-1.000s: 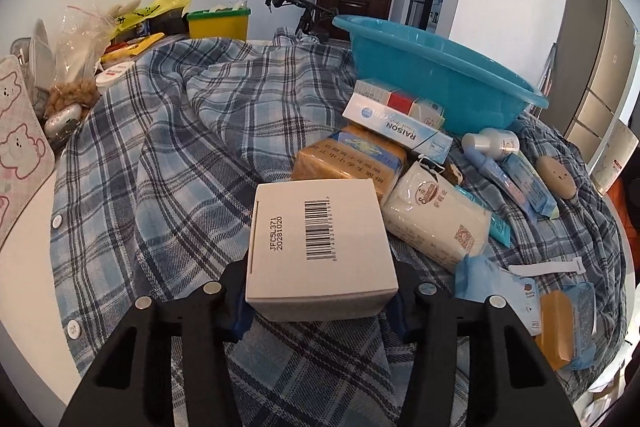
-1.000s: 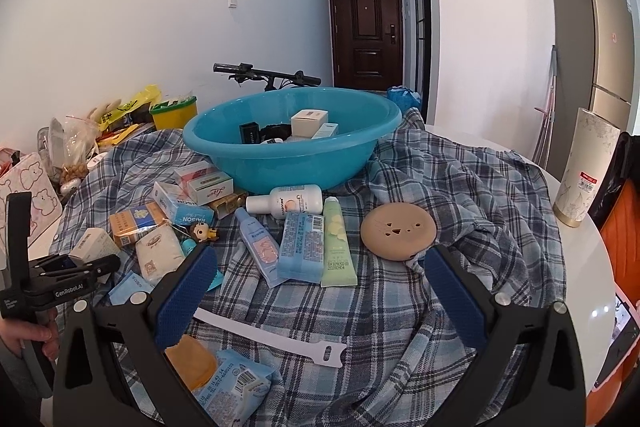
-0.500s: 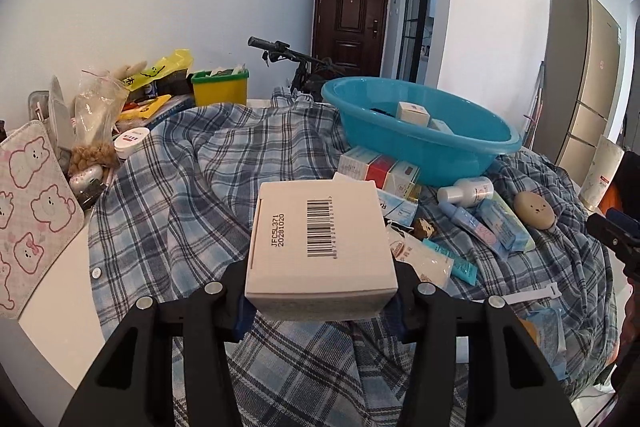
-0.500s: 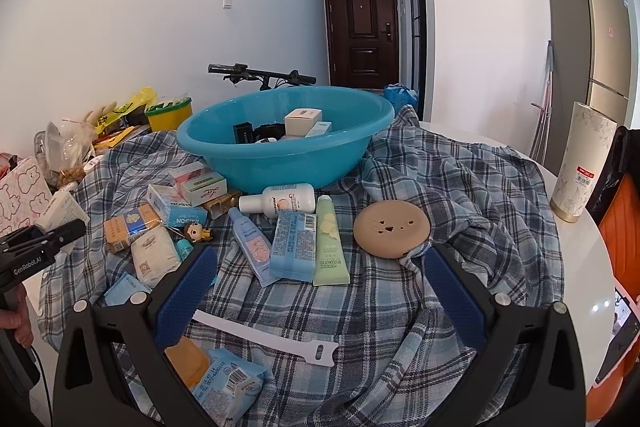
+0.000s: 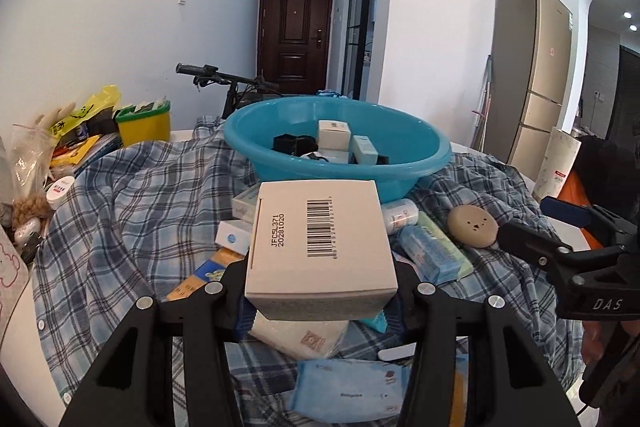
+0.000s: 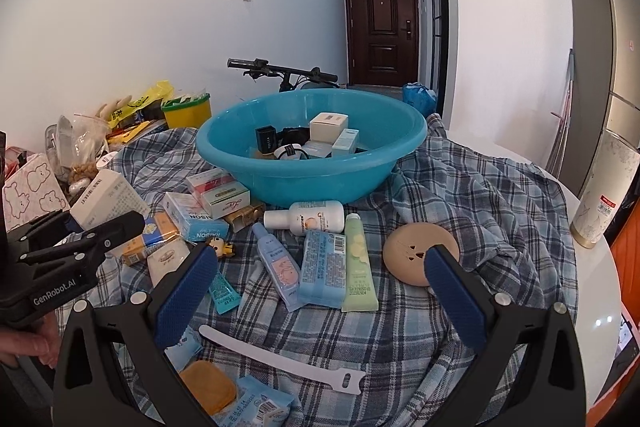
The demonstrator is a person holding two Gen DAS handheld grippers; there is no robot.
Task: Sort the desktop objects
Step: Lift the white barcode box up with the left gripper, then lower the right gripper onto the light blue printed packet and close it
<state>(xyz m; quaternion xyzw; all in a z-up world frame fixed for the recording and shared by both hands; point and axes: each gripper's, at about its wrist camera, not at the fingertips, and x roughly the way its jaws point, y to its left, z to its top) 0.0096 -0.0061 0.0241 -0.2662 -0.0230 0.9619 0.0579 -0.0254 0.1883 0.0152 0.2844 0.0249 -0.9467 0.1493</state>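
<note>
My left gripper is shut on a white box with a barcode and holds it in the air above the plaid cloth, short of the blue basin. The right wrist view shows this box at the far left, in the left gripper. The basin holds several small boxes and black items. My right gripper stands open and empty above a blue packet, a green tube and a white bottle. A tan round disc lies by its right finger.
Small boxes, tubes and a white strap litter the plaid cloth. A yellow bin and bags sit at the back left, with a bicycle handlebar behind the basin. A tall canister stands at the right table edge.
My left gripper has lifted the white box and carried it to the right, nearer the basin. The right gripper has barely shifted and stays open.
</note>
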